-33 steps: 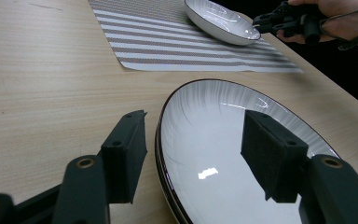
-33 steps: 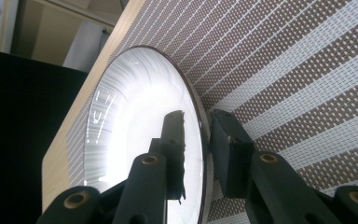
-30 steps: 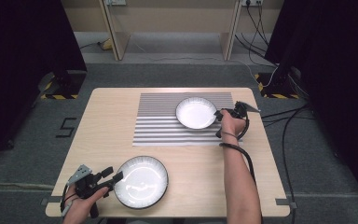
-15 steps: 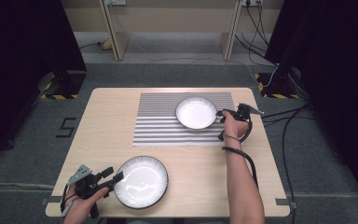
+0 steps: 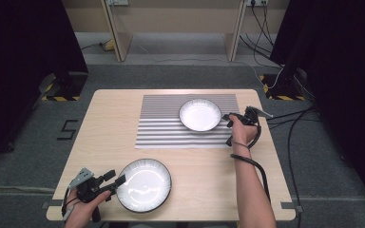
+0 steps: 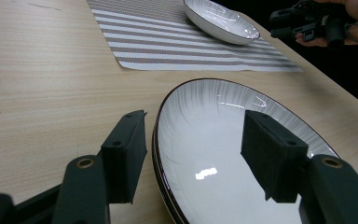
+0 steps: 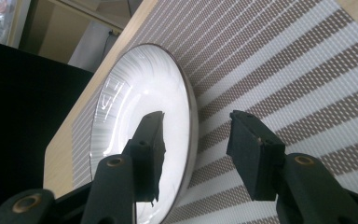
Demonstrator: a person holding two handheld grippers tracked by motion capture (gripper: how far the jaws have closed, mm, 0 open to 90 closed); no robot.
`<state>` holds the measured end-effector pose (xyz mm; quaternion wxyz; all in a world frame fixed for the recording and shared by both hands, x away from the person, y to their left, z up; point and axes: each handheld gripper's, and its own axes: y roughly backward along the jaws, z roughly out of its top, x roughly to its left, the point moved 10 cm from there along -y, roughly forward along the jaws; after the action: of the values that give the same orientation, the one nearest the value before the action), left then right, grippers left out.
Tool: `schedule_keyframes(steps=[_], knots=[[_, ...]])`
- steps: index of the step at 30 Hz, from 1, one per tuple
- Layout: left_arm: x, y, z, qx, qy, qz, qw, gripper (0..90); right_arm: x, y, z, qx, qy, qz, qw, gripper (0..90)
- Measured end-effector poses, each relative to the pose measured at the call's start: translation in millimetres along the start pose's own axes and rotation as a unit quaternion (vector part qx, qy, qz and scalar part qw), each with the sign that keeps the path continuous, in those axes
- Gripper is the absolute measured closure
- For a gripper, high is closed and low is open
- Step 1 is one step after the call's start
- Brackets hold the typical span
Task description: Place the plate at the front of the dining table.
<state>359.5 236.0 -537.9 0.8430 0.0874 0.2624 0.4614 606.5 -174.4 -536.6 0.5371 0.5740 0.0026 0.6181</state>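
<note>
Plates: two white plates with dark rims lie on the table (image 5: 104, 123), well apart.
Far plate (image 5: 200, 114): rests on the far right part of the striped placemat (image 5: 161, 128), flat and clear of the mat's edge.
Near plate (image 5: 144, 185): sits on bare wood near the front edge, left of centre, off the mat.
Right gripper (image 5: 228, 122): at the far plate's right rim; its jaws have just been opening and now stand spread, with the rim between them and neither pad pressing on it, as the right gripper view (image 7: 193, 140) confirms.
Left gripper (image 5: 120, 178): at the near plate's left rim; jaws spread, one pad over the plate's inner face and one outside, rim between, no pinch visible in the left gripper view (image 6: 193, 156).
Hazard, right side: a pad lies over the plate's face; drawing back at a slant could catch the rim and drag or tip the far plate, perhaps rucking the mat.
Hazard, left side: closing on a thin, glossy, sloped rim gives little purchase; a shallow bite may let the near plate slip or swing down when lifted.
Hazard, position: the near plate lies close to the front edge; a push instead of a grip could send it toward the person.
</note>
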Motion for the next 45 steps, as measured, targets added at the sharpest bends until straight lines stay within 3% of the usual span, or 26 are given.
schedule_keyframes(steps=[6,16,18,31,45], knots=[[-0.4,-0.3,-0.3,0.001,-0.001,-0.001,1.0,39.5,-9.5,6.0,-4.6,-0.008,0.007,-0.016,0.9998,54.9],[-0.7,-0.6,-0.4,0.001,-0.001,-0.001,1.0,39.5,-13.2,15.0,-12.0,-0.007,0.009,-0.007,0.9999,55.1],[-0.5,-0.4,-0.2,0.001,-0.001,-0.001,1.0,39.5,-10.5,16.9,-14.0,-0.008,-0.001,0.005,1.0,55.2],[-1.6,-0.6,-0.5,0.002,-0.001,-0.002,1.0,39.5,-1.4,33.7,-26.0,-0.007,0.026,0.015,0.9995,55.1],[-2.4,-0.7,-0.6,0.002,-0.002,-0.002,1.0,39.6,-7.4,61.5,-40.5,-0.003,0.054,0.02,0.9983,54.9]])
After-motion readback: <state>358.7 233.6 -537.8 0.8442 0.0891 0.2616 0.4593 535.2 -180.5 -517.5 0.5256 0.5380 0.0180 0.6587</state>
